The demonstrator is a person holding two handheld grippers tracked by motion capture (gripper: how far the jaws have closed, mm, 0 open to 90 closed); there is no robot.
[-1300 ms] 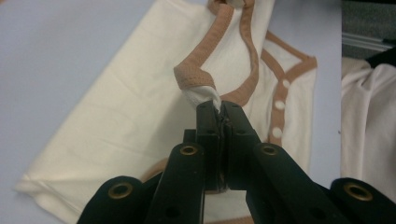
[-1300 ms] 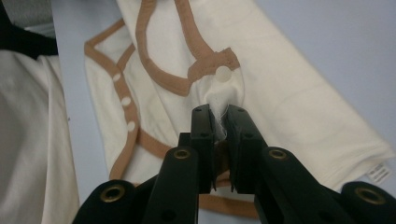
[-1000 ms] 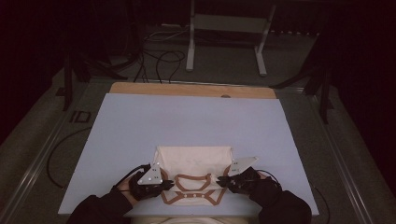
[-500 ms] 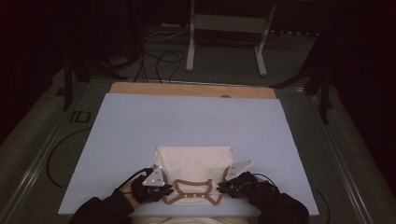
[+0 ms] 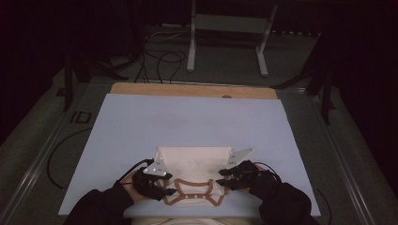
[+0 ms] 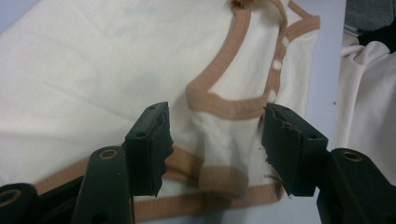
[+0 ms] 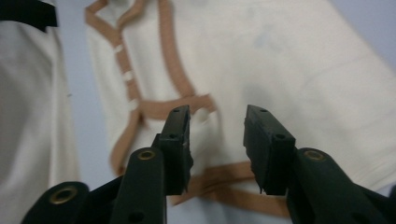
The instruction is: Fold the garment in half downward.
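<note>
A cream garment (image 5: 195,161) with brown trim and white snaps lies folded at the near edge of the pale blue table top (image 5: 187,117). My left gripper (image 5: 163,186) rests at its near left corner, and its jaws have just been opening. In the left gripper view the left gripper (image 6: 215,126) stands open astride a raised pucker of the garment (image 6: 93,70), pads off the cloth. My right gripper (image 5: 223,181) is at the near right corner, and its jaws have also just been opening. In the right gripper view the right gripper (image 7: 217,116) hovers open over the trimmed hem of the garment (image 7: 280,56).
A wooden strip (image 5: 187,90) runs along the table's far edge. Beyond it on the floor stand a metal frame (image 5: 225,37) and loose cables (image 5: 159,56). The person's cream clothing (image 6: 369,93) hangs just past the table's near edge.
Both grippers have opened and let go of the garment's near corners. The hands have stayed almost in place, and the garment lies as before.
</note>
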